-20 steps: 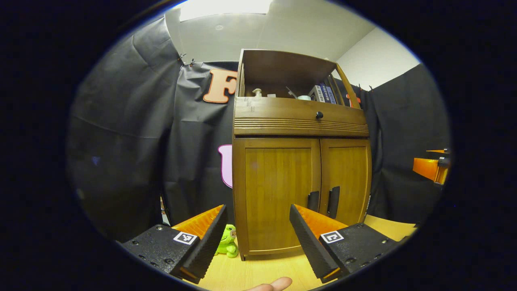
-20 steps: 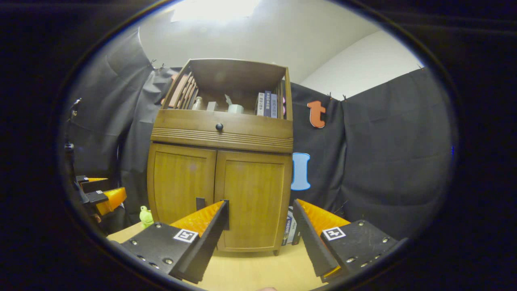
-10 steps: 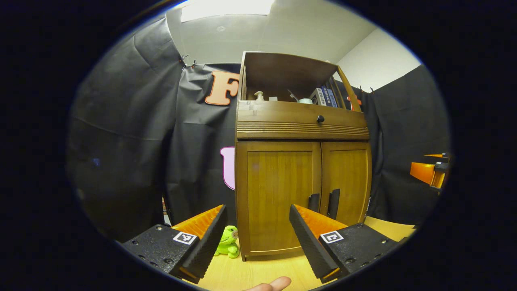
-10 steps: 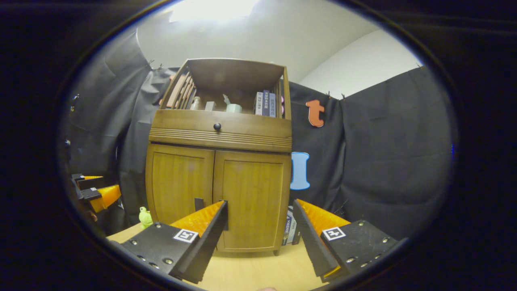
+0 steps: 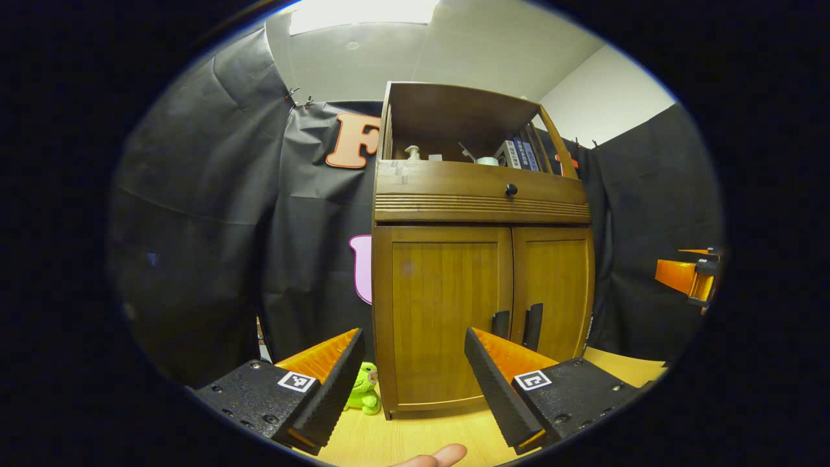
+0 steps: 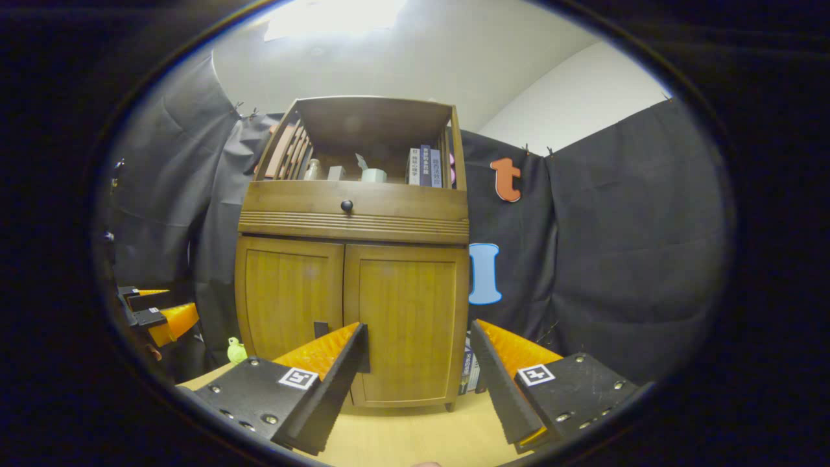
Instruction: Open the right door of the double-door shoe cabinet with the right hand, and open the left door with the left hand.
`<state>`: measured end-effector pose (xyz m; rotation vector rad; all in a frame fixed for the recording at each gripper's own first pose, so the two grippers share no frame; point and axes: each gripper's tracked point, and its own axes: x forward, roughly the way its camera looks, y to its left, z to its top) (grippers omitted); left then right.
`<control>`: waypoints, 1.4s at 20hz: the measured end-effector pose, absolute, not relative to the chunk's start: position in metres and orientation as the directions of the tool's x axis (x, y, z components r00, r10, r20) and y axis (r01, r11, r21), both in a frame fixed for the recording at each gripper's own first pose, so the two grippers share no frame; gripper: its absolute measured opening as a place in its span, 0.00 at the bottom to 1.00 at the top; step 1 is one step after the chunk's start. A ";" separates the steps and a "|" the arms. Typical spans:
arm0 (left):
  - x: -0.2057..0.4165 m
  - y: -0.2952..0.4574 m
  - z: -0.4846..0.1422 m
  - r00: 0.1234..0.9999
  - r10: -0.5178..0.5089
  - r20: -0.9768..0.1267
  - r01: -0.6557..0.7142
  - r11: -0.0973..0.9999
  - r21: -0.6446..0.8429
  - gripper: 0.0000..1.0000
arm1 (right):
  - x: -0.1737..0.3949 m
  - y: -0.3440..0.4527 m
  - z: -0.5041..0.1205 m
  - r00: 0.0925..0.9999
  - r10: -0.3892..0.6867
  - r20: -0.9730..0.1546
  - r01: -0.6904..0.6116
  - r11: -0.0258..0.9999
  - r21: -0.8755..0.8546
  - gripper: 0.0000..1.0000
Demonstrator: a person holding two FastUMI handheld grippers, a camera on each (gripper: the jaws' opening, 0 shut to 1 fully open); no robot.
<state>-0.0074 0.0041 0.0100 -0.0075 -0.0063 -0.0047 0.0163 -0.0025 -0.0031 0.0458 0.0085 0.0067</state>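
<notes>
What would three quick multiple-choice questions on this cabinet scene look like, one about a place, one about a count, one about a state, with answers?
1. Where is the green plush toy?
A. On the top shelf
B. On the table by the cabinet's left corner
C. In a gripper

2. How many door handles show on the cabinet in the left gripper view?
A. Two
B. One
C. Four

3. The two cabinet doors are:
A. Both open
B. One open
C. Both shut

Answers: 1 B, it sits beside the cabinet base. 2 A, a left handle and a right handle flank the seam. 3 C, both lie flush.
</notes>
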 end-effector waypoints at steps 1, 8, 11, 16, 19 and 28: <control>-0.005 0.004 0.007 1.000 -0.005 0.003 0.005 1.000 -0.009 0.95 | 0.019 -0.002 -0.005 1.000 0.008 -0.012 -0.007 0.999 0.049 0.94; 0.009 0.010 -0.002 1.000 0.016 -0.007 -0.016 1.000 -0.004 0.95 | 0.081 0.014 -0.035 0.997 0.048 -0.068 -0.044 0.997 0.056 0.96; 0.015 0.011 -0.005 1.000 0.016 -0.016 -0.016 1.000 -0.006 0.95 | 0.128 0.034 -0.056 0.988 0.095 -0.122 -0.084 0.992 0.092 0.94; 0.019 0.012 -0.009 1.000 0.013 -0.020 -0.013 1.000 0.007 0.95 | 0.185 0.079 -0.095 0.961 0.211 -0.176 -0.186 0.971 0.151 0.94; 0.021 0.014 -0.012 1.000 0.006 -0.027 -0.005 1.000 0.008 0.95 | 0.209 0.108 -0.118 0.948 0.253 -0.194 -0.225 0.962 0.158 0.99; 0.019 0.032 -0.016 0.999 0.020 -0.038 -0.019 0.999 0.038 0.96 | 0.247 0.146 -0.158 0.942 0.230 -0.243 -0.217 0.973 0.080 0.59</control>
